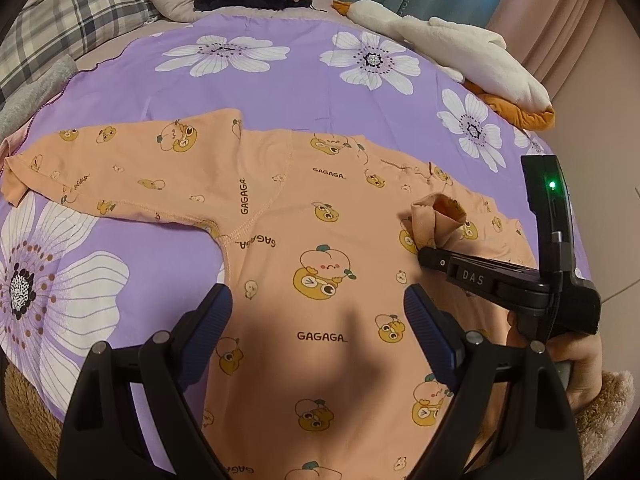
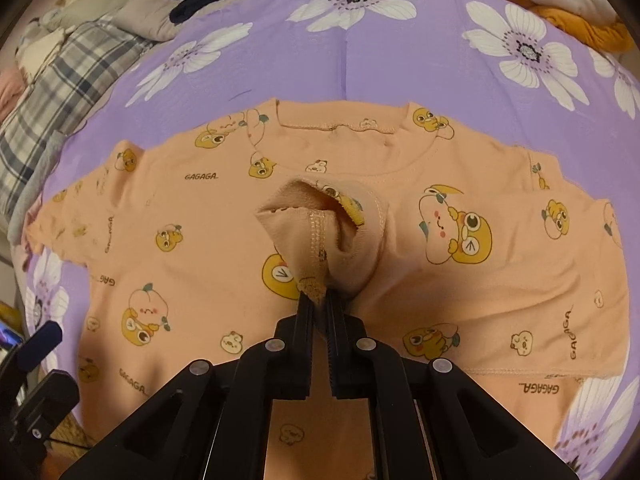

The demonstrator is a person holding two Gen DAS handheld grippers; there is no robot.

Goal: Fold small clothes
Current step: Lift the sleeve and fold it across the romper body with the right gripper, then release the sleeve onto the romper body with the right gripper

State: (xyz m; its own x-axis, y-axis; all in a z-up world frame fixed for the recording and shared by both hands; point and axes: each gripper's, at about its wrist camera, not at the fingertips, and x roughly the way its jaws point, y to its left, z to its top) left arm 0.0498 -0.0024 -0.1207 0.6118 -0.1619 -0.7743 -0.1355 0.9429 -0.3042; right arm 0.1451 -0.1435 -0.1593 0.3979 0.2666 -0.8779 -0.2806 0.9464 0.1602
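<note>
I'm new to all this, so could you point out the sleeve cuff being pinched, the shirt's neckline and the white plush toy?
sleeve cuff [image 2: 316, 236], right wrist view, on its stitched hem band.
neckline [image 2: 340, 128], right wrist view, on the back collar seam.
white plush toy [image 1: 452, 46], left wrist view, on its white body.

- Item: one small long-sleeved top [image 2: 224, 264], peach-orange knit. I read a repeating print of yellow cartoon figures paired with peaches, plus the word "GAGAGA" scattered at several angles.
- Position: spread flat on the bed, front up, round neckline [image 2: 340, 132] at the far edge in my right wrist view.
- Left-side sleeve [image 1: 112, 168]: in my left wrist view it lies stretched straight out sideways, flat, cuff at the far left.
- Other sleeve: drawn in across the chest; its cuff [image 2: 320, 232] is lifted off the body, bunched and gaping, showing pale inside fabric and a stitched seam.
- Hem end: nearest me, partly cut off below both views.
</note>
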